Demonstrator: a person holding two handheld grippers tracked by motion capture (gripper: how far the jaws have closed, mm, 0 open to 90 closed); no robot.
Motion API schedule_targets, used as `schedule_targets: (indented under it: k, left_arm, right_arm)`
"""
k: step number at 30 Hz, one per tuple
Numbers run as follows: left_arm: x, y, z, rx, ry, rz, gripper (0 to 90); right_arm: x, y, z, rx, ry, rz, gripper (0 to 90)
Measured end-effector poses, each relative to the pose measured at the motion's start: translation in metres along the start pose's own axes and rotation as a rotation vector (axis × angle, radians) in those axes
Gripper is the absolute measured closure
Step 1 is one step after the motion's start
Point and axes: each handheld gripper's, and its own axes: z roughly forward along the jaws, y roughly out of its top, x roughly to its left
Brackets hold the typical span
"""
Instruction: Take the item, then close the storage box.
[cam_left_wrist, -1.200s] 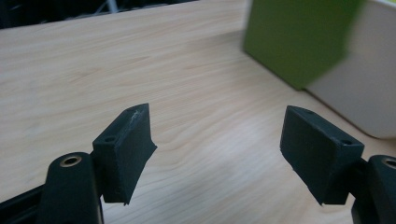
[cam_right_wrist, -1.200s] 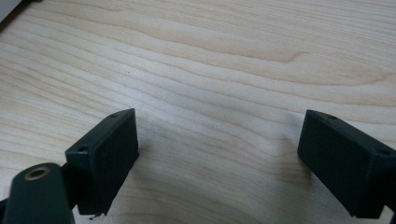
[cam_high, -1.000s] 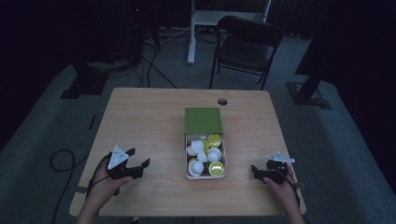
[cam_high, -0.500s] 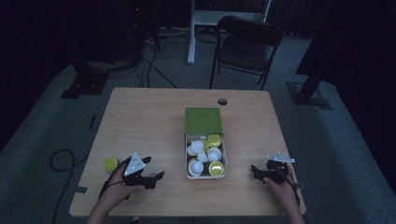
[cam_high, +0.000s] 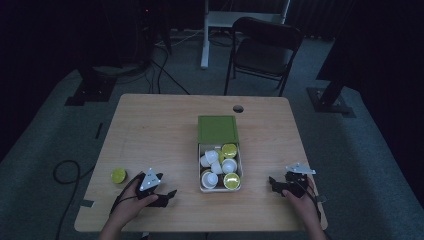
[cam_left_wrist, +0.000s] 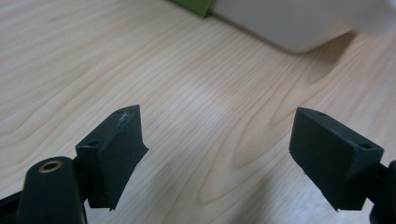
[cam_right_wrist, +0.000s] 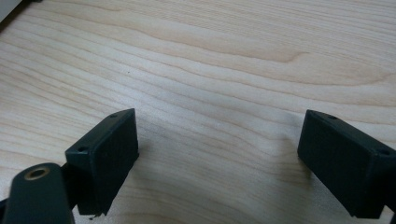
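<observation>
At table's seven o'clock: one yellow-lidded cup (cam_high: 118, 175), set out. Left gripper (cam_high: 167, 196) wide, just opened, empty; right gripper (cam_high: 272, 182) wide, empty. Next, likely: fetch another from box (cam_high: 220, 187).

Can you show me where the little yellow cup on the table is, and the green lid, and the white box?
yellow cup (cam_high: 118, 175): high view, on its round top.
green lid (cam_high: 217, 130): high view, middle of its flat top.
white box (cam_high: 239, 170): high view, on its right rim.
</observation>
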Motion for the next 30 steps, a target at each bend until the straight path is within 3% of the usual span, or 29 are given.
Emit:
schedule_targets:
  k: [1,2,8,13,21,24,25,27,30]
  left_arm:
    - [0.000,0.000,0.000,0.000,0.000,0.000,18.1]
    - [0.001,-0.002,0.000,0.010,0.009,0.025,18.0]
    - [0.002,-0.001,-0.002,0.020,-0.008,0.044,18.0]
    - [0.001,0.003,-0.002,-0.010,-0.026,0.014,18.0]
    - [-0.005,0.016,-0.004,-0.022,-0.063,0.060,18.0]
    - [-0.006,0.017,-0.004,-0.027,-0.071,0.072,18.0]
    - [-0.010,0.021,-0.003,-0.028,-0.090,0.094,18.0]
    - [-0.014,0.024,0.000,-0.034,-0.109,0.103,18.0]
    - [-0.021,0.029,0.005,-0.040,-0.134,0.103,18.0]
  right_arm:
    - [0.000,0.000,0.000,0.000,0.000,-0.001,11.8]
    - [0.000,0.000,0.000,0.000,0.000,-0.001,11.7]
    - [0.000,0.000,0.000,0.000,0.001,-0.001,11.7]
    - [0.001,-0.001,-0.001,-0.002,0.010,-0.017,12.7]
    - [0.015,0.000,-0.009,0.001,0.107,-0.073,12.7]
    - [0.017,0.002,-0.011,-0.006,0.116,-0.088,12.7]
    - [0.017,0.002,-0.011,-0.006,0.116,-0.088,12.7]
    - [0.024,0.005,-0.016,-0.007,0.168,-0.149,12.7]
    - [0.032,0.006,-0.021,-0.015,0.211,-0.185,12.7]
